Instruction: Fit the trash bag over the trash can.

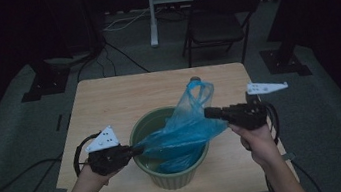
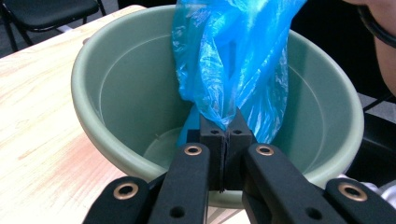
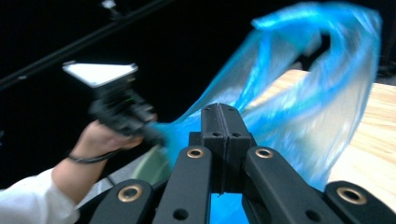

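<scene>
The wooden surface [image 1: 108, 99] stands in a dim room with grey carpet, a folding chair [image 1: 218, 18] and a white stand [image 1: 152, 13] beyond its far edge, and cables trailing over the floor at the left. Near the middle of the near edge sits a green bin [image 1: 172, 176], and a blue plastic bag [image 1: 183, 129] hangs over and into it, one handle loop lifted toward the far right corner. The work appears to be lining the bin with the bag, which would explain why the film is stretched across the rim from both sides: pulled apart like this, its mouth can open over the bin. The left gripper [image 1: 133, 151] holds the bag's edge just past the bin's left rim; in the left gripper view the jaws are pressed fully together with the film pinched between them. The right gripper [image 1: 209, 112] sits above the right rim, jaws likewise closed tight on the bag.
</scene>
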Demonstrator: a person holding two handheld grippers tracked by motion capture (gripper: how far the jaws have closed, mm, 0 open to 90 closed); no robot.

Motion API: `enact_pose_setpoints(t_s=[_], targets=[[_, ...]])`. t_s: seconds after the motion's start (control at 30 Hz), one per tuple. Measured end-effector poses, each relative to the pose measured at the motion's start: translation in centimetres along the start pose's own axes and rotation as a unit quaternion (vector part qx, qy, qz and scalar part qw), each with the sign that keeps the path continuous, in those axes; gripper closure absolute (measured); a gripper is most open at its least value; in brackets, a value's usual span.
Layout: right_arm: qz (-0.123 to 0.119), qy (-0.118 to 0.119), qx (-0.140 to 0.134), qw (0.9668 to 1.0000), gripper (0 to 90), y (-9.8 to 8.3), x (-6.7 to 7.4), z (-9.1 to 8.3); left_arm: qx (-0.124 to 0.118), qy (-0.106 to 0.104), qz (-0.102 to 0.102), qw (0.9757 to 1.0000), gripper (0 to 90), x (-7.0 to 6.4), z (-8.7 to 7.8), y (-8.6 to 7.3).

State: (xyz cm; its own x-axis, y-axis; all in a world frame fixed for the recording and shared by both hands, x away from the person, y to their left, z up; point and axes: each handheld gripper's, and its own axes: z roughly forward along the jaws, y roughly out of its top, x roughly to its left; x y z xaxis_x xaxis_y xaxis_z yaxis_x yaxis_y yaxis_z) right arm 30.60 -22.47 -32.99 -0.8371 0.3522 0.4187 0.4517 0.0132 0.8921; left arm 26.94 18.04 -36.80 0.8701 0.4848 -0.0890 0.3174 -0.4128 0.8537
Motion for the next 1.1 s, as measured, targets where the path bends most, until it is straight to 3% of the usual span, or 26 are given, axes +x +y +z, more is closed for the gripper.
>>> enact_pose_setpoints(t_s=[0.03,0.17,0.3,0.37,0.47,0.53,0.67,0.8,0.87,0.97,1.1], targets=[[0.000,0.013,-0.001,0.9999,90.0,-1.7,1.0,-0.9,-0.001,-0.003,0.001,1.0000,90.0,-0.1,-0.1,-0.1],[0.026,0.026,0.000,0.9993,90.0,-5.4,2.1,-1.7,-0.001,-0.003,0.002,1.0000,90.0,-0.3,-0.3,-0.2],[0.070,0.038,0.010,0.9968,90.0,-9.3,1.8,-1.7,-0.001,-0.003,0.004,1.0000,90.0,-0.6,-0.5,-0.4],[0.089,0.033,0.024,0.9952,90.0,-11.0,1.4,-1.4,0.000,-0.006,0.006,1.0000,90.0,-0.7,-0.4,-0.4],[0.125,0.047,0.028,0.9906,90.0,-13.2,0.3,-0.7,0.005,-0.015,0.010,0.9998,89.9,-0.9,-0.1,-0.5],[0.141,0.045,0.030,0.9886,90.0,-14.2,-0.5,-0.1,0.005,-0.022,0.015,0.9996,89.7,-1.2,0.2,-0.4],[0.159,0.030,0.066,0.9846,90.0,-16.1,-1.9,1.4,0.003,-0.030,0.016,0.9994,89.4,-1.3,0.3,-0.3],[0.183,-0.002,0.102,0.9777,90.0,-18.1,-3.4,2.9,0.007,-0.022,0.011,0.9997,89.8,-1.1,0.4,-0.4],[0.193,-0.005,0.109,0.9751,90.0,-18.7,-3.8,3.3,0.004,-0.027,0.007,0.9996,89.8,-1.1,0.3,-0.5],[0.194,-0.003,0.111,0.9747,85.7,-18.6,-3.9,3.3,0.004,-0.031,0.007,0.9995,89.6,-1.2,0.3,-0.4],[0.185,-0.038,0.099,0.9769,73.1,-17.9,-3.8,1.8,0.007,-0.021,0.008,0.9997,86.8,-1.2,-0.2,-0.3]])
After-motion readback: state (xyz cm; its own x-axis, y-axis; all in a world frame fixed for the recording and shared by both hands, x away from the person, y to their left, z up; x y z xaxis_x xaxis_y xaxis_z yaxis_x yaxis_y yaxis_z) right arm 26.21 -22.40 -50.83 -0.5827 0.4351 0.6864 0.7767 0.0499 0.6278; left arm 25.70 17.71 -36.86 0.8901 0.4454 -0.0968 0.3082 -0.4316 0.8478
